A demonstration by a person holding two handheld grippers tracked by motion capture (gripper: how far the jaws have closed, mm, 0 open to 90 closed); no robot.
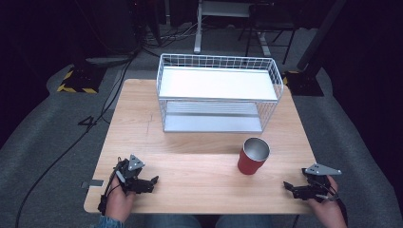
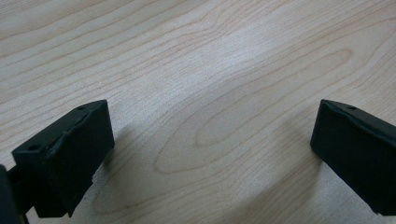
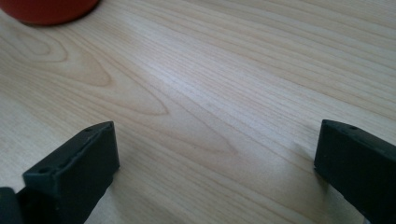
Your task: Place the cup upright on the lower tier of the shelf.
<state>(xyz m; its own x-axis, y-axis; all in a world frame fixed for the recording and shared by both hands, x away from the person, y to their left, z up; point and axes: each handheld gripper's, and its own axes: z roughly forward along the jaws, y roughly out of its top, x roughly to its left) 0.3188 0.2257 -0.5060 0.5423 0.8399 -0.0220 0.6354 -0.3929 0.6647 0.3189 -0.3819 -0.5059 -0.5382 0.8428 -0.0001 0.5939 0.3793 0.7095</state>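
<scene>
The person's left hand [image 1: 119,202] rests at the near left edge of the light wooden table [image 1: 199,180], holding the left gripper [image 1: 153,181] low over the wood with its jaws pointing inward toward the other hand. Its own view shows the jaws spread wide with bare wood grain between them. The right hand [image 1: 328,206] mirrors this at the near right edge, its right gripper [image 1: 286,185] aimed inward, jaws likewise apart and empty. A red metal cup with a silver inside [image 1: 253,156] stands upright ahead and to the left of the right gripper, apart from it. Beyond the cup sits a white wire two-tier shelf rack [image 1: 218,92].
</scene>
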